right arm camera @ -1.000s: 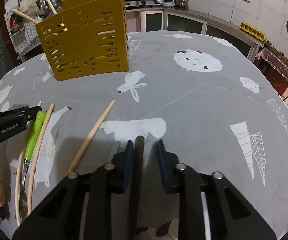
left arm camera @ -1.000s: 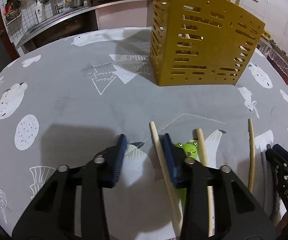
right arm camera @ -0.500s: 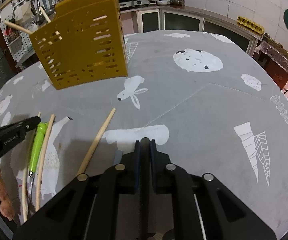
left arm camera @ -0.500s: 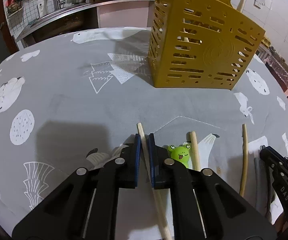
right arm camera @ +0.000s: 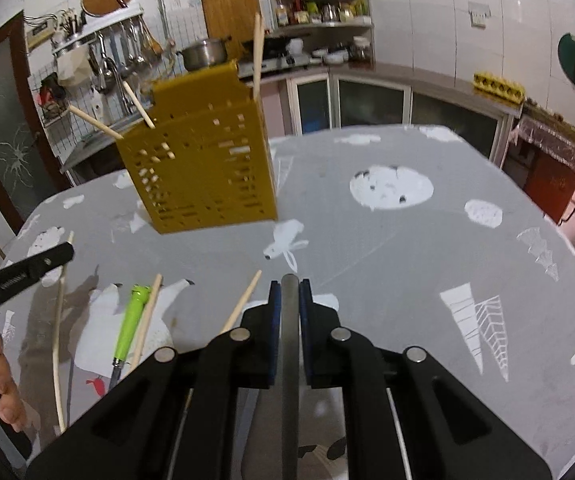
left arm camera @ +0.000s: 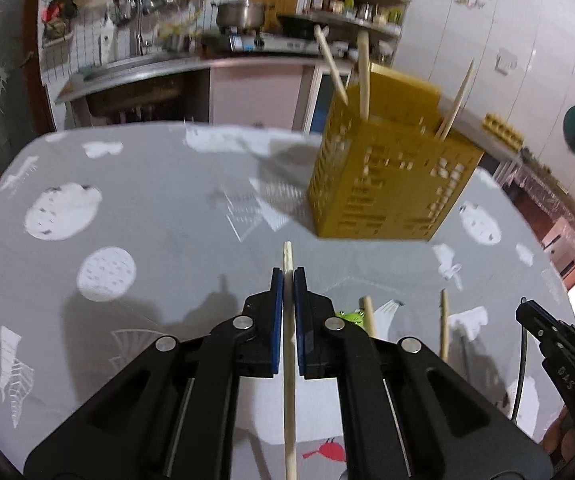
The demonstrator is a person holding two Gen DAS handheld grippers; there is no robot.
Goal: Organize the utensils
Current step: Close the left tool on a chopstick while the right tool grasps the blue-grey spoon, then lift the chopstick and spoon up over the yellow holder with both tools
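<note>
My left gripper is shut on a pale wooden chopstick and holds it above the grey tablecloth. My right gripper is shut on a grey metal utensil handle, also lifted. The yellow slotted utensil holder stands at the far side with several chopsticks in it; it also shows in the right wrist view. On the cloth lie a green frog-handled utensil, and loose chopsticks.
The table has a grey printed cloth. A kitchen counter with a pot and hanging tools runs behind it. The left gripper's tip enters the right wrist view at the left; the right gripper shows at the left view's right edge.
Both grippers closed on their items, the left on a chopstick and the right on the grey handle, then rose from the cloth and tilted up toward the holder.
</note>
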